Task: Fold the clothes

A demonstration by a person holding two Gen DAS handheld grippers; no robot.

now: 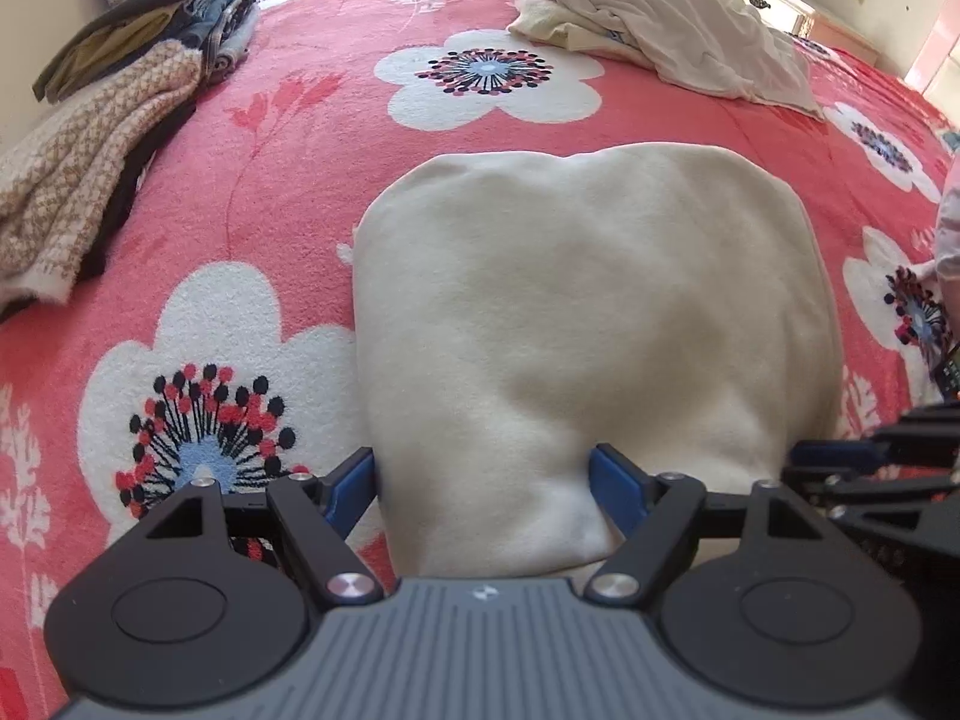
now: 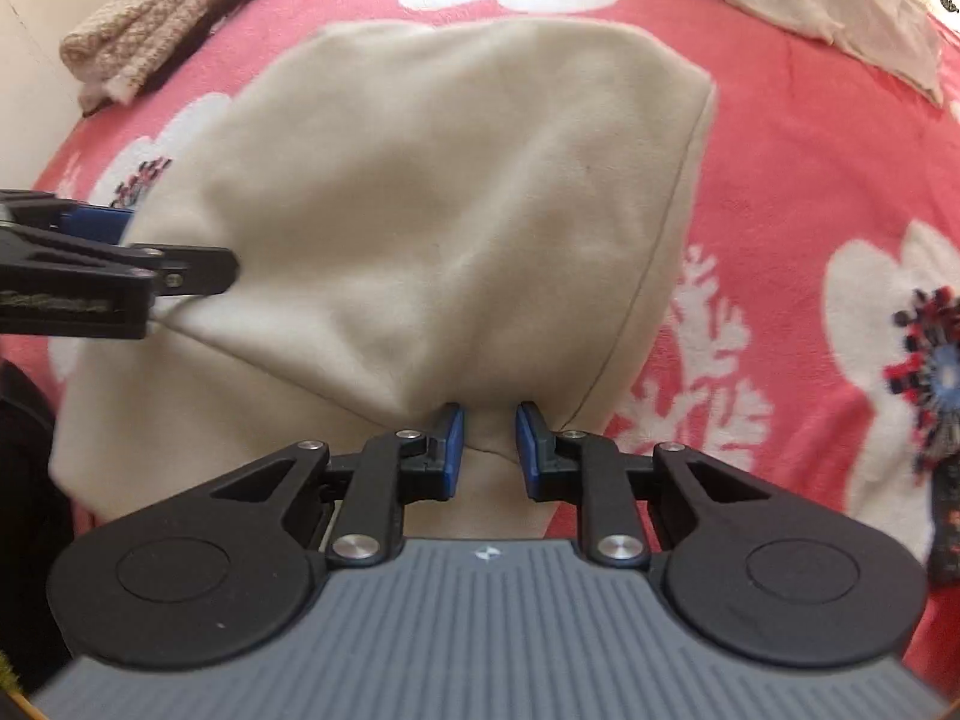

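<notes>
cream garment (image 1: 588, 324), near hem hidden

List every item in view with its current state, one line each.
cream garment: folded into a flat block, lying on the bed.
left gripper: open wide, fingers either side of the garment's near edge.
right gripper: nearly closed, a fold of the garment's near edge between its fingers.
white clothes: crumpled, unfolded heap.
knit sweater: folded, at the bed's edge.
stack of clothes: folded, piled.
floral blanket: spread flat.
</notes>
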